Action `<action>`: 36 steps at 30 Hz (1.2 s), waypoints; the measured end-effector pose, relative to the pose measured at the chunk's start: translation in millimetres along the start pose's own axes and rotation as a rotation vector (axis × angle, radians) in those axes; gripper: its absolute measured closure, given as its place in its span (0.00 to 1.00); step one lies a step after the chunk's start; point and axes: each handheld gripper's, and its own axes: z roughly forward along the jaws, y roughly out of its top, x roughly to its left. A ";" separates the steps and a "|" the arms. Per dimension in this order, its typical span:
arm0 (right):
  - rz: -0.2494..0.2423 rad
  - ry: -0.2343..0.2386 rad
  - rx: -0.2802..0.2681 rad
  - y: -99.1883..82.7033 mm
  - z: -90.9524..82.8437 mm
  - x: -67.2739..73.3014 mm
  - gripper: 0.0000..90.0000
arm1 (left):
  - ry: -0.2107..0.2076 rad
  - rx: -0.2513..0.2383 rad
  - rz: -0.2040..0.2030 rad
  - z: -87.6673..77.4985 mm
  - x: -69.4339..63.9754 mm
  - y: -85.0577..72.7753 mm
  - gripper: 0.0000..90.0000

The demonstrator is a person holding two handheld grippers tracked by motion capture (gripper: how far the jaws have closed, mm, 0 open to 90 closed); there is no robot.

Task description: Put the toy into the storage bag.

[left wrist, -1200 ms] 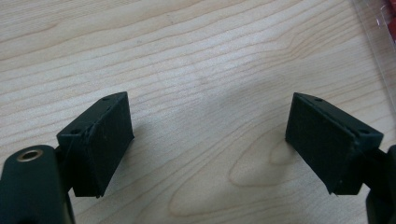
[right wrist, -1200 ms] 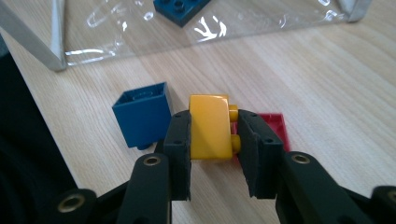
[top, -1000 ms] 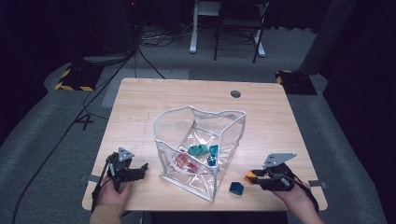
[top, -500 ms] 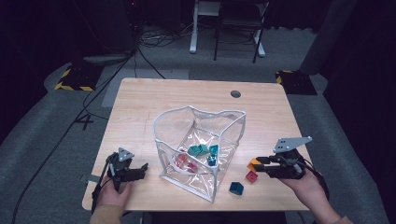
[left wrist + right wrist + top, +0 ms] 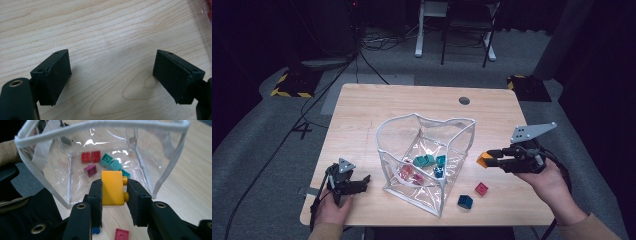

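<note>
At the front left corner of the light wooden bench (image 5: 362, 115), the left gripper (image 5: 358, 184) rests low over the boards with its black tongs spread wide and nothing between them, probably waiting its turn. In the middle stands a clear plastic pouch with a white-trimmed rim (image 5: 424, 120), propped open so blocks can drop in; red, magenta and teal blocks (image 5: 100, 161) already lie on its floor. Near the front edge, right of the pouch, a dark blue block (image 5: 465, 201) and a pink block (image 5: 482, 188) sit loose. Above them, the right gripper (image 5: 486, 159) pinches a small orange-yellow plastic brick (image 5: 113, 188) by its sides, held off the bench and pointed toward the pouch's mouth, apparently to carry it over the rim.
</note>
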 end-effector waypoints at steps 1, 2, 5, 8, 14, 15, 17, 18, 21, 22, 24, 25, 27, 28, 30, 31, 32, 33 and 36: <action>-0.006 -0.002 -0.002 3.1 -1.1 -0.1 0.74 | 0.001 -0.001 0.000 0.0 -0.1 -0.1 0.17; -0.013 -0.003 -0.005 8.6 -2.5 -0.2 0.74 | 0.001 -0.001 0.001 0.0 -0.1 0.0 0.17; -0.028 -0.004 -0.010 22.3 -3.9 -0.7 0.74 | 0.001 -0.001 0.001 0.0 -0.1 -0.1 0.17; -0.048 -0.005 -0.018 38.2 -5.3 -0.7 0.74 | 0.002 -0.002 0.002 0.0 -0.1 -0.3 0.17; -0.086 -0.007 -0.025 65.5 -2.7 -0.6 0.74 | 0.003 -0.001 0.002 -0.3 -0.7 -0.5 0.17; -0.085 -0.005 -0.024 70.0 -0.9 -1.3 0.74 | 0.003 0.000 0.002 -0.3 -0.7 -0.5 0.17; -0.089 -0.001 -0.020 79.0 3.2 -2.7 0.74 | 0.003 0.000 0.002 -0.3 -0.7 -0.5 0.17; -0.092 -0.003 -0.018 83.1 5.2 -3.1 0.74 | 0.003 0.000 0.002 -0.3 -0.7 -0.5 0.17; -0.102 0.000 -0.012 94.2 11.3 -3.9 0.74 | 0.003 0.000 0.002 -0.3 -0.7 -0.5 0.17; -0.104 0.000 -0.010 97.5 13.3 -4.0 0.74 | 0.003 0.000 0.002 -0.3 -0.7 -0.5 0.17; -0.110 0.001 -0.007 103.8 17.2 -4.0 0.74 | 0.002 0.000 0.002 -0.3 -0.7 -0.5 0.17; -0.111 0.002 -0.006 106.0 18.8 -3.9 0.74 | 0.003 0.000 0.002 -0.3 -0.7 -0.5 0.17; -0.115 0.003 -0.003 112.5 23.3 -3.6 0.74 | 0.003 0.000 0.002 -0.3 -0.7 -0.5 0.17; -0.117 0.006 -0.004 115.3 25.3 -3.6 0.74 | 0.003 0.000 0.002 -0.3 -0.7 -0.5 0.17; -0.116 0.011 -0.001 120.7 29.8 -3.5 0.74 | 0.003 0.000 0.002 -0.3 -0.7 -0.5 0.17; -0.119 0.012 0.002 123.1 32.5 -3.4 0.74 | 0.003 0.000 0.002 -0.3 -0.7 -0.5 0.17; -0.119 0.014 0.007 125.3 35.7 -3.3 0.74 | 0.002 0.000 0.001 -0.2 -0.8 -0.5 0.17; -0.119 0.017 0.011 127.2 38.9 -3.4 0.74 | 0.002 -0.001 0.000 -0.2 -0.8 -0.5 0.17; -0.116 0.023 0.034 131.8 51.9 -3.6 0.74 | 0.002 -0.001 0.001 -0.2 -0.7 -0.4 0.17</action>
